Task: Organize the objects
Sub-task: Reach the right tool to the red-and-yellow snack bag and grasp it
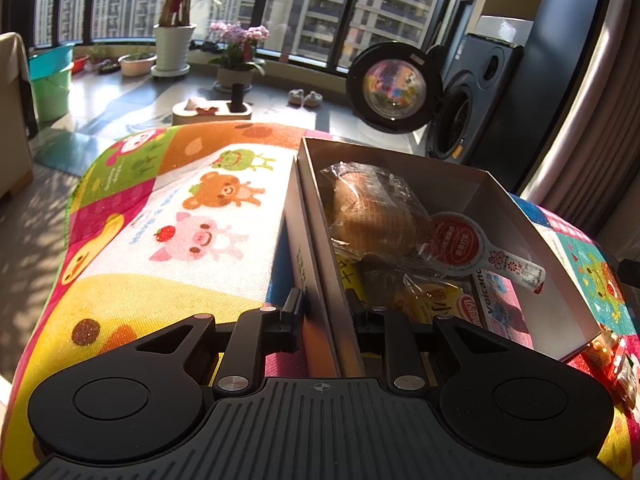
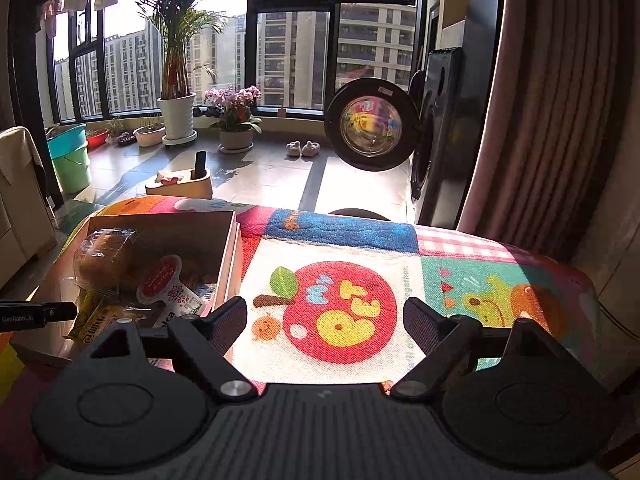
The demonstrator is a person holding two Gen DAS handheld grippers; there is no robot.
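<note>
On the desk's colourful cloth, toward its left edge, sits the cardboard box. My left gripper is clamped on the box's near left wall. Inside lie a wrapped bun, a red-lidded cup and snack packets. My right gripper hangs spread wide, empty, above the apple print.

box: 1 | wrapped bun: 1 | sealed cup: 1 | slippers: 2
</note>
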